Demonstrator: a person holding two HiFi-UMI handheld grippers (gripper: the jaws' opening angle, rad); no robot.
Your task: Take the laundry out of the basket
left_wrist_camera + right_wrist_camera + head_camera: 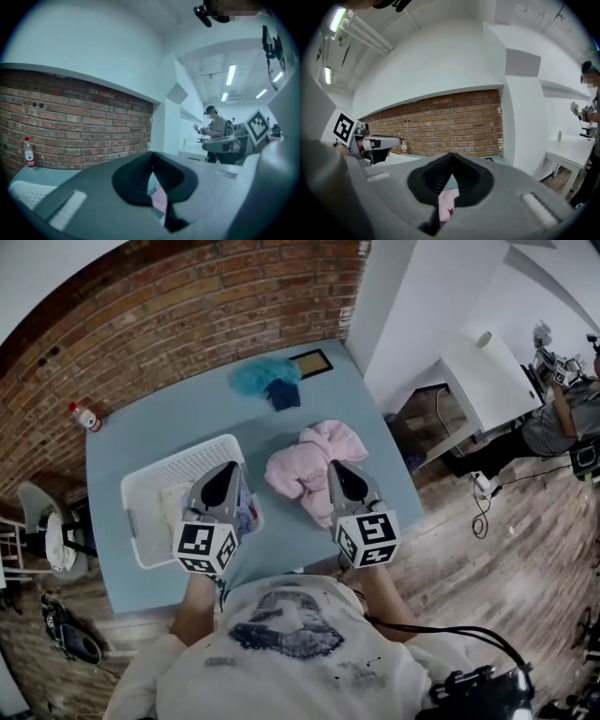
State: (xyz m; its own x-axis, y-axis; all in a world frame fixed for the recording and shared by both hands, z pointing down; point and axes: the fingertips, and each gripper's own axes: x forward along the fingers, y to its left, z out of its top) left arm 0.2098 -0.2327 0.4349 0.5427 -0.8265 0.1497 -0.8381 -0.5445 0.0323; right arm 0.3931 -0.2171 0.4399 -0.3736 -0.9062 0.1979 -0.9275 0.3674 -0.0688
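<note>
No word, number or brand can be read anywhere. The nearest things to signs are the black square code patterns on the white cube that the left tool [228, 470] and the right tool [336, 467] each carry, low in the head view. The clear plastic bottle with a red cap [84, 416], at the left of the head view on the tabletop, has a red label with print too small to read. The person's white T-shirt [281, 652] shows a dark grey graphic without legible lettering.
</note>
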